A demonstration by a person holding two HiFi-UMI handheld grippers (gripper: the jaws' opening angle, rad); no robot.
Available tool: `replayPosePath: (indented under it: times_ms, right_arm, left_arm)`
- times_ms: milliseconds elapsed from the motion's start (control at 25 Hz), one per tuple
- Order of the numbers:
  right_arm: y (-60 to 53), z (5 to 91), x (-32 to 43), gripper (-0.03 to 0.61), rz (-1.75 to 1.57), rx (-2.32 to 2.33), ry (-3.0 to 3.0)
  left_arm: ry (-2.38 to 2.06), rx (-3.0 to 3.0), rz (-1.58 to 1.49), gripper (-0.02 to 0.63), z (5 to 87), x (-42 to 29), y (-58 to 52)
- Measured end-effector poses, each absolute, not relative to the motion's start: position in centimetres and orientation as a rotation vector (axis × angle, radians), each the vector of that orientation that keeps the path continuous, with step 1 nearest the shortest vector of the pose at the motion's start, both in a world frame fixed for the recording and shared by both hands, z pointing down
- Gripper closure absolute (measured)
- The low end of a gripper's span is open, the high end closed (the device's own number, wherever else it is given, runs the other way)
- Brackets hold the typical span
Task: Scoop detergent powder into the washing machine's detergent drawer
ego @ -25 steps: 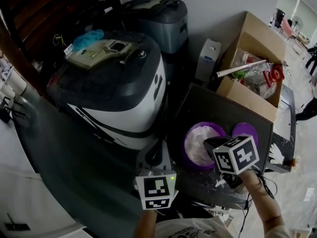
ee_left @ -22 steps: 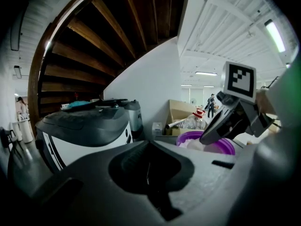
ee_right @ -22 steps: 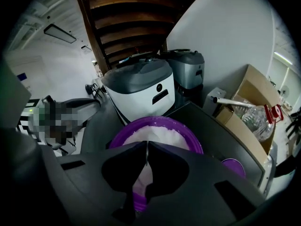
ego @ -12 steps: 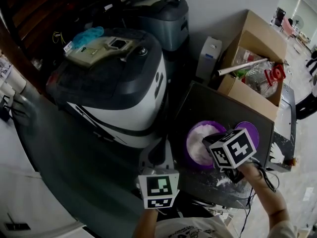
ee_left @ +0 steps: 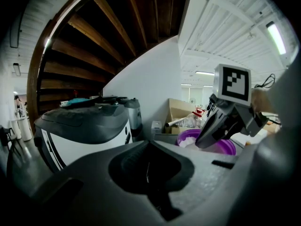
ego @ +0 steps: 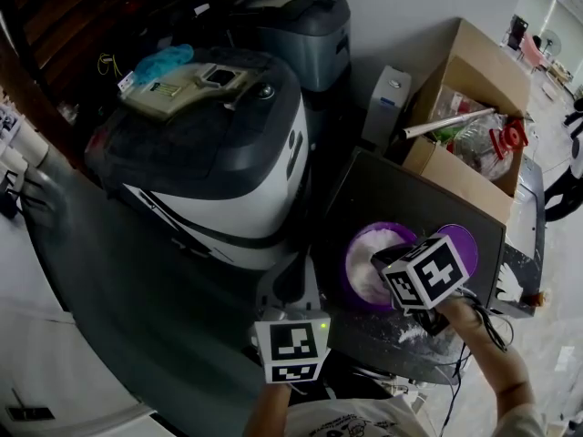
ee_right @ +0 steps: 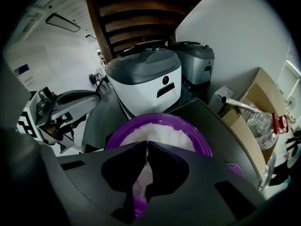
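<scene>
The white and dark washing machine (ego: 219, 153) stands at the middle left with its lid down; I cannot make out its detergent drawer. A purple bowl (ego: 357, 244) of white powder (ego: 369, 264) sits on the dark table (ego: 401, 189). My right gripper (ego: 387, 260) points down into the bowl. In the right gripper view its jaws (ee_right: 146, 146) are shut on a thin pale handle, seemingly a scoop, above the powder (ee_right: 160, 131). My left gripper (ego: 287, 282) hovers between machine and table, shut and holding nothing (ee_left: 148, 144).
A second grey machine (ego: 291, 25) stands behind the first. A cardboard box (ego: 465, 116) of bottles sits past the table. A purple lid (ego: 463, 238) lies right of the bowl. Spilled powder (ego: 410, 333) marks the table's near edge. A teal cloth (ego: 164, 62) lies on the machine.
My right gripper's marker cube has tipped and shifted slightly left, over the bowl. The left gripper has hardly moved.
</scene>
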State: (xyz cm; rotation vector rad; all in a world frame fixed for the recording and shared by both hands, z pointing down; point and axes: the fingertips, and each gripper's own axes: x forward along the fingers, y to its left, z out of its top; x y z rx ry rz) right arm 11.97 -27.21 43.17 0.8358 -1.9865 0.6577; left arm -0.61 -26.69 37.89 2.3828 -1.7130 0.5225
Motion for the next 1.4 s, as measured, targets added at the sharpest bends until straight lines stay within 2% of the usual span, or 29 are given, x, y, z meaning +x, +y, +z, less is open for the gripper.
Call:
replayPosePath:
  times_ms: [1400]
  right_arm:
    - [-24.5, 43.1, 10.4, 0.557, 0.918, 0.702, -2.032]
  left_arm:
    - [-1.729, 2.356, 0.521, 0.612, 38.1, -1.9, -25.9]
